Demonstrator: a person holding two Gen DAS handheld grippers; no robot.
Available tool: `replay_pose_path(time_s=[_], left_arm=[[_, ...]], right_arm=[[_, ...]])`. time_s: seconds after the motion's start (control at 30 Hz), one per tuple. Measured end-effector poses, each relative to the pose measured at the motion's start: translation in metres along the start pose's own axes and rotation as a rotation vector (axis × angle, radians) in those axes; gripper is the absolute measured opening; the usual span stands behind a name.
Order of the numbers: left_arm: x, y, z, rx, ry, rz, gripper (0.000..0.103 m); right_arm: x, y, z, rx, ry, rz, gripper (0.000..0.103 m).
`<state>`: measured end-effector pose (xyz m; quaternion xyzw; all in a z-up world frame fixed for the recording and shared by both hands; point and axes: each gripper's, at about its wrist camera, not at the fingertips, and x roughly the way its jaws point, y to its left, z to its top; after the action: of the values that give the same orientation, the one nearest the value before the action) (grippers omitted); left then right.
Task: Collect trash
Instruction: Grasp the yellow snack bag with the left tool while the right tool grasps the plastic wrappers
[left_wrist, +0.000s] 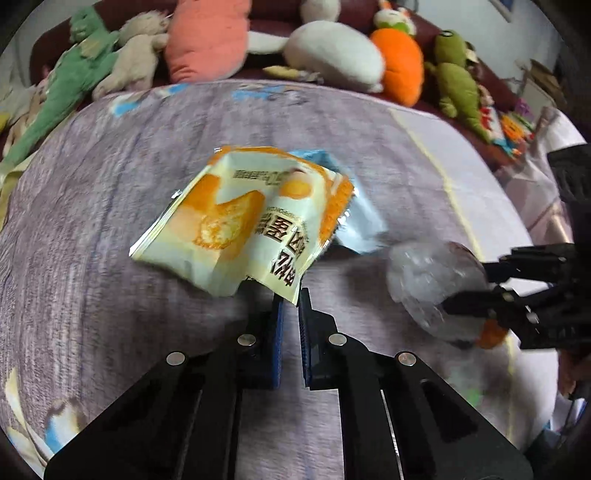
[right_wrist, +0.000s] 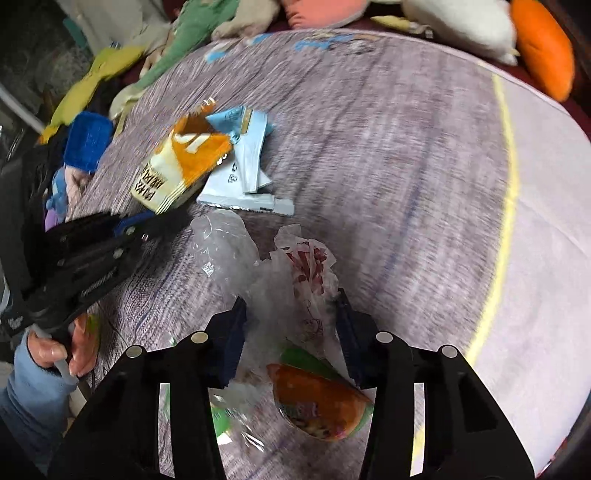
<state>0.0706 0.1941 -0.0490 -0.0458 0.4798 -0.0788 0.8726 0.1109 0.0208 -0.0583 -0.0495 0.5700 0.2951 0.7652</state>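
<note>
Left tool (left_wrist: 290, 295) is clenching the yellow snack wrapper's (left_wrist: 243, 218) corner on the bed (left_wrist: 110, 192), right tool (right_wrist: 290, 325) is straddling the crumpled plastic bag (right_wrist: 295, 273), not pinching yet, so squeeze fully before lifting.

The orange-and-cream snack wrapper (left_wrist: 240, 221) is glossy plastic film, creased. The pale blue packet (right_wrist: 243, 166) behind it looks matt. The clear plastic bag (right_wrist: 225, 251) is thin, shiny and crumpled. The grey bedcover (left_wrist: 110, 184) is matt woven cloth. The far toys (left_wrist: 332, 55) are fuzzy plush.
</note>
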Motion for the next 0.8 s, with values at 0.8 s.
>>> replay_pose_path(time_s=[0.8], left_arm=[[-0.061,-0.034,-0.033,-0.03,-0.052,0.029,0.041]], right_arm=[[-0.088,-0.037,-0.059,0.078,-0.156,-0.019,0.043]])
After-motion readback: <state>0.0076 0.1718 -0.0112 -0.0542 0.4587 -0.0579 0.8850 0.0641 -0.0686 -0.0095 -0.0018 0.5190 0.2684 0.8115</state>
